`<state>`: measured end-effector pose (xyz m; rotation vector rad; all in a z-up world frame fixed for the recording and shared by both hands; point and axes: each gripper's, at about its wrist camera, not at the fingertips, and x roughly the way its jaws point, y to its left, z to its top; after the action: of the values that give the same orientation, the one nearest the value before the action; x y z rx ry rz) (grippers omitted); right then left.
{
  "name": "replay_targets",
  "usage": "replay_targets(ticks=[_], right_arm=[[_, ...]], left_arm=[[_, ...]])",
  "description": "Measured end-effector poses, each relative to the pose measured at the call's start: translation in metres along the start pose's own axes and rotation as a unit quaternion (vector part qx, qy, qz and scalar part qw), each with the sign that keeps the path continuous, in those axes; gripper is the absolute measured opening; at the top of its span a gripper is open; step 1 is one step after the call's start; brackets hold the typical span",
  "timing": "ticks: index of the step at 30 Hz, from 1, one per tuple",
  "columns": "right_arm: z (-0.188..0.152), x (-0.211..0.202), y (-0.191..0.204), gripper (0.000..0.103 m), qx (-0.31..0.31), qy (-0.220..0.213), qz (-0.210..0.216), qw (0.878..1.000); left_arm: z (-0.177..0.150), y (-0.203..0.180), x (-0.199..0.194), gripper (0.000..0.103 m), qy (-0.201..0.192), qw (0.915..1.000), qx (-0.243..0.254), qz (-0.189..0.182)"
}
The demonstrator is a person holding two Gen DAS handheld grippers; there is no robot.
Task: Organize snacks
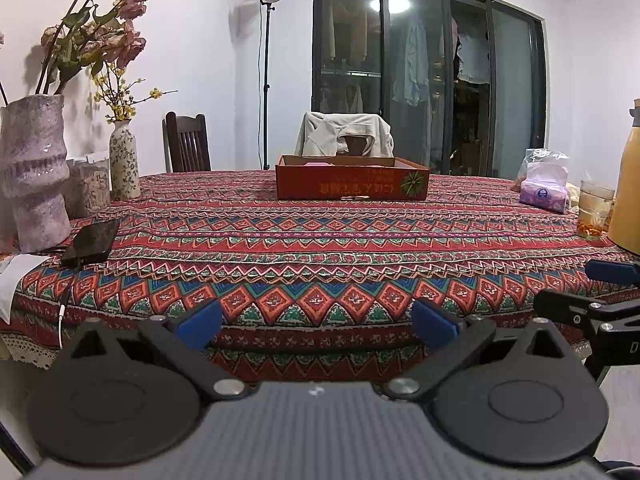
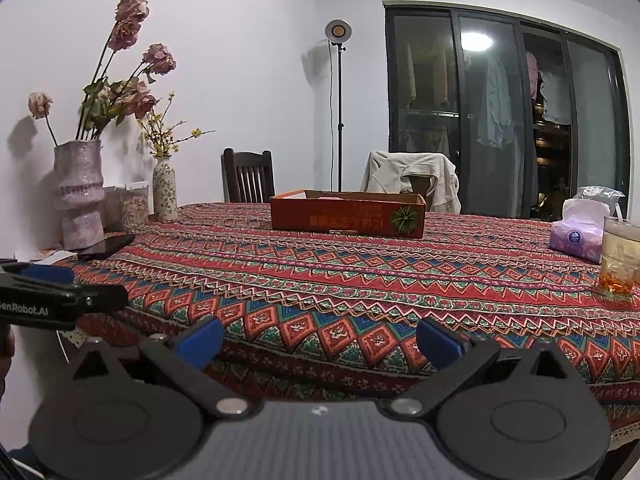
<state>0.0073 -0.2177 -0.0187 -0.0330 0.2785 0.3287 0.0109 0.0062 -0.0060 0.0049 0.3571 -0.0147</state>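
Observation:
A shallow red cardboard box (image 1: 352, 184) (image 2: 347, 216) stands far back on the patterned tablecloth (image 1: 320, 248) (image 2: 360, 280); something pink lies inside it, mostly hidden by the wall. My left gripper (image 1: 316, 326) is open at the table's near edge, nothing between its blue fingertips. My right gripper (image 2: 318, 342) is open too, empty, also at the near edge. In the left wrist view the right gripper's side shows at far right; in the right wrist view the left gripper's side shows at far left.
Two vases (image 1: 34, 172) (image 1: 125, 160) with dried flowers, a clear container (image 1: 90, 184) and a black phone (image 1: 92, 242) line the left side. A tissue pack (image 1: 545, 186), a plastic bag (image 1: 540, 160), a glass (image 1: 595, 210) and a yellow jug (image 1: 628, 184) sit right. Chairs stand behind.

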Motion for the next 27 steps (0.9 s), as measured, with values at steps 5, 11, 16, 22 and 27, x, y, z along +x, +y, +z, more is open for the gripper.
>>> replay_targets(ticks=[5,11,16,22,27], right_arm=[[-0.0006,-0.0002,0.0001,0.103,-0.002,-0.001,0.003,1.000],[0.0000,-0.0011,0.0003,0.103,-0.002,-0.002,0.002,1.000],[0.0003,-0.0029,0.0002,0.103,-0.004,-0.005,0.001,1.000],[0.0008,-0.0021,0.0010,0.103,-0.005,-0.003,0.002,1.000],[0.0009,-0.0022,0.0014,0.103,-0.005,-0.004,0.002,1.000]], left_arm=[[-0.0007,0.0002,-0.0001,0.103,0.001,1.0000,-0.001,0.000],[-0.0008,0.0004,0.0003,0.103,0.001,1.0000,-0.001,0.000],[-0.0003,0.0005,-0.0001,0.103,-0.001,1.0000,0.000,0.000],[-0.0006,0.0009,-0.0003,0.103,-0.001,1.0000,0.000,0.000],[-0.0004,0.0011,-0.0005,0.103,-0.002,1.0000,0.000,0.000]])
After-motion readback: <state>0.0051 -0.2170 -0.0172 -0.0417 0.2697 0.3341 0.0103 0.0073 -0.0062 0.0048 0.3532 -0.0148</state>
